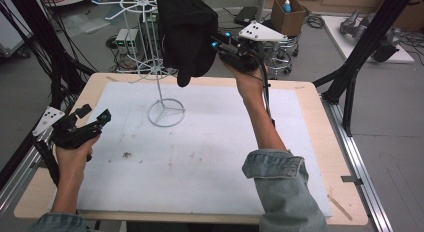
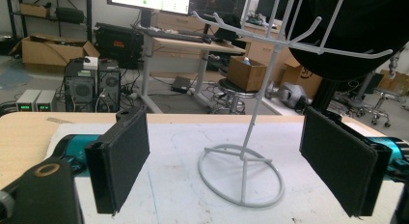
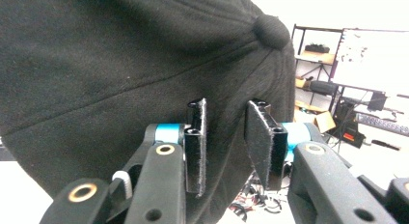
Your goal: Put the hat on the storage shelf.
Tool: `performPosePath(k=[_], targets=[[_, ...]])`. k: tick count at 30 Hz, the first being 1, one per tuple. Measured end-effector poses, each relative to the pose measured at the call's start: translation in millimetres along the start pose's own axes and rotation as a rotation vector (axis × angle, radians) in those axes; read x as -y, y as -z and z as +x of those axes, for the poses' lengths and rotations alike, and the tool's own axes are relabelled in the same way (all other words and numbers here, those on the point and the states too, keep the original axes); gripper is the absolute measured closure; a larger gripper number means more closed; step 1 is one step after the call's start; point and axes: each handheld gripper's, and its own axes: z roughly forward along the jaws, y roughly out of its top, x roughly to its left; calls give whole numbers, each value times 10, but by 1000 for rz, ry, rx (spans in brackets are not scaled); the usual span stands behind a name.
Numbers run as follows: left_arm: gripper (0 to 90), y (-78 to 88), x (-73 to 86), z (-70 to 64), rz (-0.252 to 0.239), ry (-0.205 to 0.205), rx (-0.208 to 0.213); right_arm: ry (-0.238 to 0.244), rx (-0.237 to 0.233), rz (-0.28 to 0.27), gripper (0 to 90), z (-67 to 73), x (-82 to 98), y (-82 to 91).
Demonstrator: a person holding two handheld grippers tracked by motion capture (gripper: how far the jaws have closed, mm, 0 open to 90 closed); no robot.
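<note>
Black cap [image 1: 187, 34] hangs up by the top of the white wire rack [image 1: 162, 99], brim pointing down. Right claw [image 1: 220, 44], arm stretched forward, has its jaws partly apart at the cap's edge; can't tell if it's pinching fabric. Left claw [image 1: 92, 114] rests wide apart at the bench's [image 1: 310, 99] left edge.

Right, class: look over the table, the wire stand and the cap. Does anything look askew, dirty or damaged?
Only the white mat stands out: dark smudges mark its middle. The wire stand stands upright. The black cap is at the stand's top, by the right gripper.
</note>
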Motion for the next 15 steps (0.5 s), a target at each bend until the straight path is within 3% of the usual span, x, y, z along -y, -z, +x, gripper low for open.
performPosePath(k=[15], targets=[[179, -2, 2, -3, 0, -2, 2, 3, 56, -38, 640, -134, -95, 384]])
